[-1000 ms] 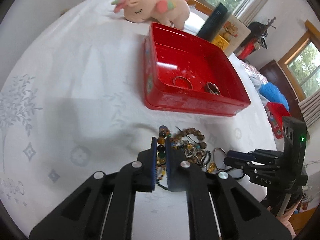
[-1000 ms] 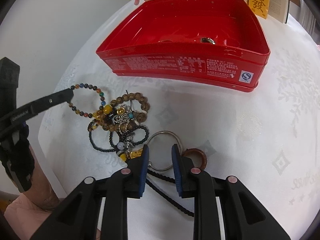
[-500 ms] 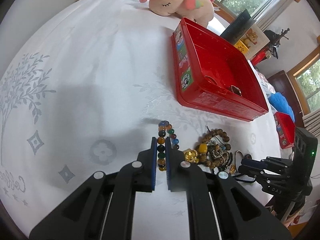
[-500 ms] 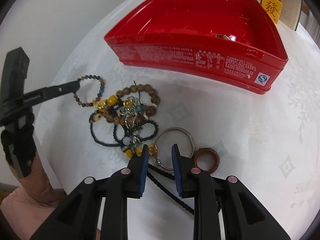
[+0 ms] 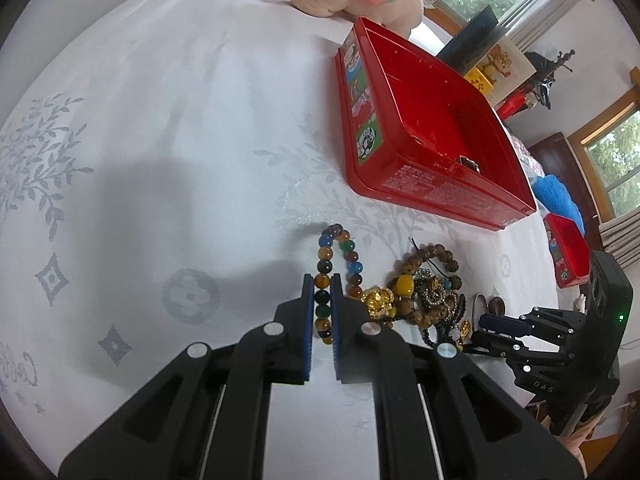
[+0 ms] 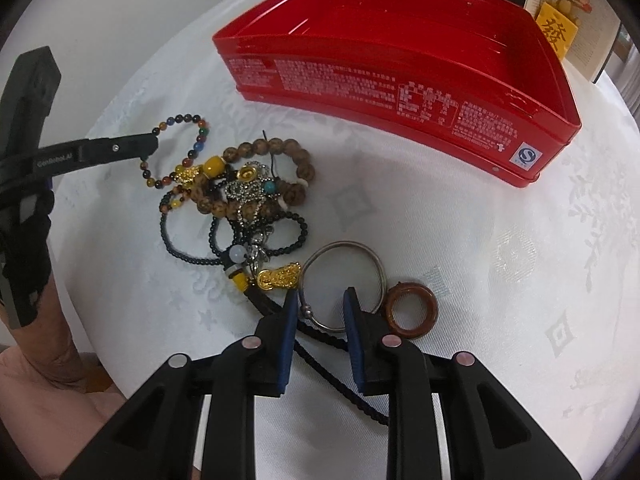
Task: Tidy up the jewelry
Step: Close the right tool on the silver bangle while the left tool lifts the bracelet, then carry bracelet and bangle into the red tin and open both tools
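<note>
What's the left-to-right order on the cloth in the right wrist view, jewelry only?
Colored bead bracelet → wooden bead bracelet → silver bangle → brown ring.

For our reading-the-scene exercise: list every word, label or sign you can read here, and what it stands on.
"發": yellow square plaque behind the red rectangular tin.
"S" in a blue circle: white sticker on the tin's side.
"DAS": black right tool.
"Gen...": black left tool's arm; rest blurred.
Tin's white small print: too small.
</note>
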Demonstrator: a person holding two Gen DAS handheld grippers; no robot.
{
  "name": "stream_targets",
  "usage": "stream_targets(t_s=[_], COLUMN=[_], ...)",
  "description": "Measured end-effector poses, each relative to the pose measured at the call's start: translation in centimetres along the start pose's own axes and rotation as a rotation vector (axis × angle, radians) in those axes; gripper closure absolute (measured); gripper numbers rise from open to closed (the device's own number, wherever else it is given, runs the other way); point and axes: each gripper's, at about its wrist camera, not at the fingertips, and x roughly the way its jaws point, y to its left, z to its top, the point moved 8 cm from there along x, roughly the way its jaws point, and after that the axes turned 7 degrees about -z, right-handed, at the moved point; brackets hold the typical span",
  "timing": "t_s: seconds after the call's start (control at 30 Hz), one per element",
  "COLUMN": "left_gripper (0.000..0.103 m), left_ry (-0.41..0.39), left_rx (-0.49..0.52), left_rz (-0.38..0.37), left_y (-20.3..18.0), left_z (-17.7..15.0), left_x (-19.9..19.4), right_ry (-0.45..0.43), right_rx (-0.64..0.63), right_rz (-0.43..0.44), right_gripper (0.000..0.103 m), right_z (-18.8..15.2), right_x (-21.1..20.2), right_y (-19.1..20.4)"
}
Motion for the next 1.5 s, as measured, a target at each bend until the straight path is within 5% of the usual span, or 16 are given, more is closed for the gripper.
stream_targets(t_s=[0.17, 0.23, 0.3, 0.83, 1.13, 1.5], left_gripper=[0.097, 0.097, 0.097, 0.097, 0.097, 0.097], left_ry=[0.02, 0.028, 0.029, -0.066, -0.124, -0.159], left_rx=[-0.016, -0.021, -0.022, 0.09, 0.168, 0.222], left_rz=[0.0, -0.006, -0.008, -0.127, -0.161, -0.176], left_y=[0.4, 0.5, 0.6, -6.0, -10.2, -14.8], left_z=[0.0, -0.1, -0.2, 1.3, 3.5, 10.2], left_x=[0.9, 1.1, 1.1, -3.2, -5.6, -4.6], right_ry=[-0.023, -0.041, -0.053, -0.204, -0.297, -0.355], right_rx=[-0.042, -0.052, -0.047, 0.11, 0.128, 0.156], right_rz=[-0.053, -0.088, -0.094, 0.161, 0.177, 0.106], right_gripper=[0.08, 0.096, 0.098, 0.098, 0.098, 0.098], right_z=[0.9, 1.1, 1.1, 1.9, 4.5, 10.6], right_x=[0.9, 0.9, 0.9, -4.6, -8.3, -10.5], right_y=[1.3, 1.2, 1.1, -0.7, -2.5, -5.6])
